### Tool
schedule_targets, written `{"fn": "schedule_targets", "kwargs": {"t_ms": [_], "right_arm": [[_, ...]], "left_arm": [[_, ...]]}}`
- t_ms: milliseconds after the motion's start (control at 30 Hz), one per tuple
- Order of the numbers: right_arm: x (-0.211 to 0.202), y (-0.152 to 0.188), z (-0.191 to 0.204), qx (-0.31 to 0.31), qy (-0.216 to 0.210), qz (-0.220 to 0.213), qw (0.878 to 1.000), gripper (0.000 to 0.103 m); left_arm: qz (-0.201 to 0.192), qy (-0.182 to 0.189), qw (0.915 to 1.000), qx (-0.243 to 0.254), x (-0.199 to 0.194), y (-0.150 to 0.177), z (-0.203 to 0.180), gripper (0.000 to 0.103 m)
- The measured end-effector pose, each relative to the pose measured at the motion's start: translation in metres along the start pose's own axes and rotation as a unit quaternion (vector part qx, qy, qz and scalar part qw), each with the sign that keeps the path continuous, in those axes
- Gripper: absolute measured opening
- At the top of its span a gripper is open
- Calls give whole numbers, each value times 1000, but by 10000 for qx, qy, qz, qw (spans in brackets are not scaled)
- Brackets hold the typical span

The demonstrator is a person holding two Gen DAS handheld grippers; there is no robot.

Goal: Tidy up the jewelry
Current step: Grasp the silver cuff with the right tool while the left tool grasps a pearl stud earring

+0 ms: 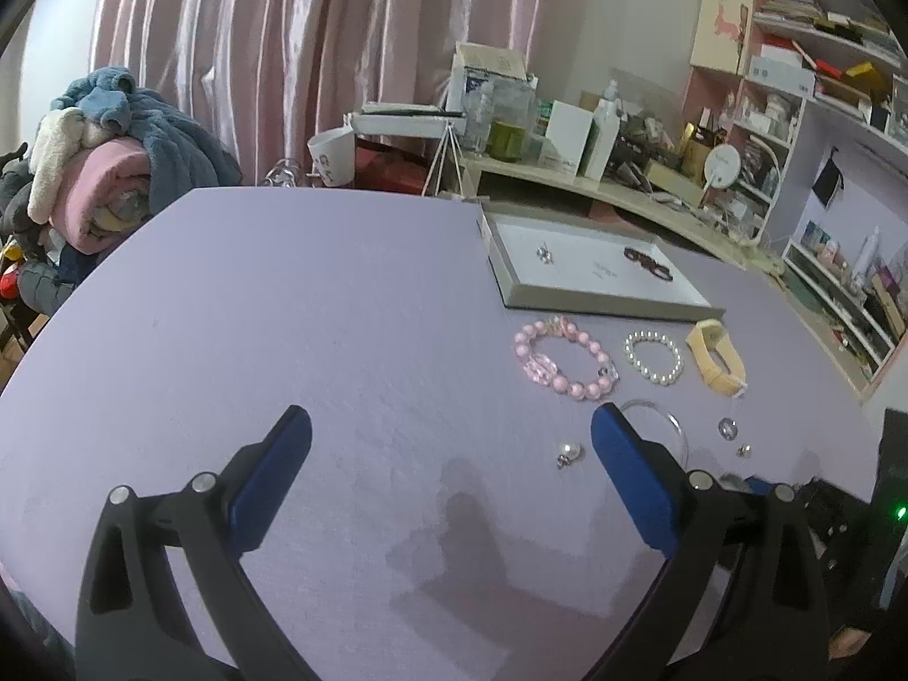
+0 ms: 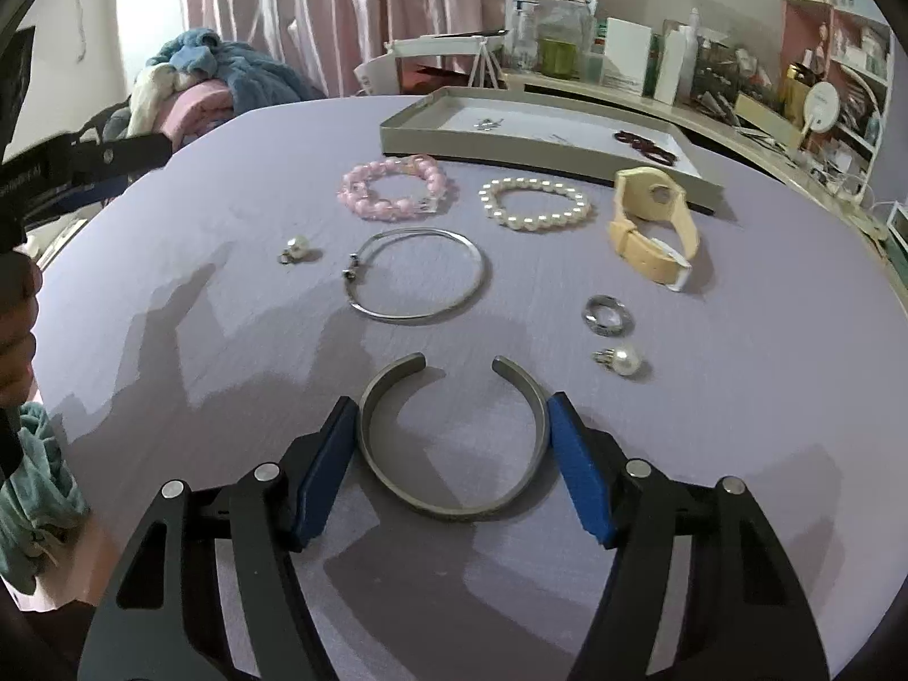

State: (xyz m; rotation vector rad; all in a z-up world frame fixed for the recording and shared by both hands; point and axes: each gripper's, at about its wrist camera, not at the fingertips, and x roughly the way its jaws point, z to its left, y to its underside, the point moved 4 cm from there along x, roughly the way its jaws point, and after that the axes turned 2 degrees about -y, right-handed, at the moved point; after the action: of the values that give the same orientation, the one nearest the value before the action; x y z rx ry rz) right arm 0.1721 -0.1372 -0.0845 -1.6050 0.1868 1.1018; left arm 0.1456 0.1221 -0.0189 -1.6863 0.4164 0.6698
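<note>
Right gripper [image 2: 451, 414] — pads straddle grey cuff bangle [image 2: 448, 442] flat on purple table [image 2: 738, 397], seemingly touching, grasp unconfirmed | left gripper [image 1: 451, 425] released, empty | risk: smooth metal squirts out as pads squeeze — tray [image 2: 511, 150] far.

Pink curtains [image 1: 272, 57], heaped blankets [image 1: 113, 159] (blue over pink), cluttered shelves [image 1: 806, 85]

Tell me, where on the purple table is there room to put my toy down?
The table's left half is bare, from the tray and pink bracelet across to the far edge. The tray's white middle is free too. It's crowded on the right: pearl bracelet, watch, bangle and cuff.
</note>
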Motion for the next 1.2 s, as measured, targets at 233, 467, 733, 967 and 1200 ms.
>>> {"fn": "schedule_targets", "kwargs": {"t_ms": [233,467,733,967,1200], "right_arm": [[-19,-10,-39,595,61,-272,9978,69],[-27,-24,-56,886,-51,-454,9950,69],[-24,-25,-61,974,-157,-418,9942,69],[-22,-26,-61,985,-190,-393,9942,69],[-24,-27,-62,1021,-240,-406,9937,69]], "left_arm": [[276,-54,9976,631,22,15,-30,97],[595,-34,9929,1032,49,27,-55,73],[880,63,9894,1156,66,31,-72,57],[1003,-40,9879,1183,75,28,-79,46],[1043,-54,9876,1171,79,29,-81,14]]}}
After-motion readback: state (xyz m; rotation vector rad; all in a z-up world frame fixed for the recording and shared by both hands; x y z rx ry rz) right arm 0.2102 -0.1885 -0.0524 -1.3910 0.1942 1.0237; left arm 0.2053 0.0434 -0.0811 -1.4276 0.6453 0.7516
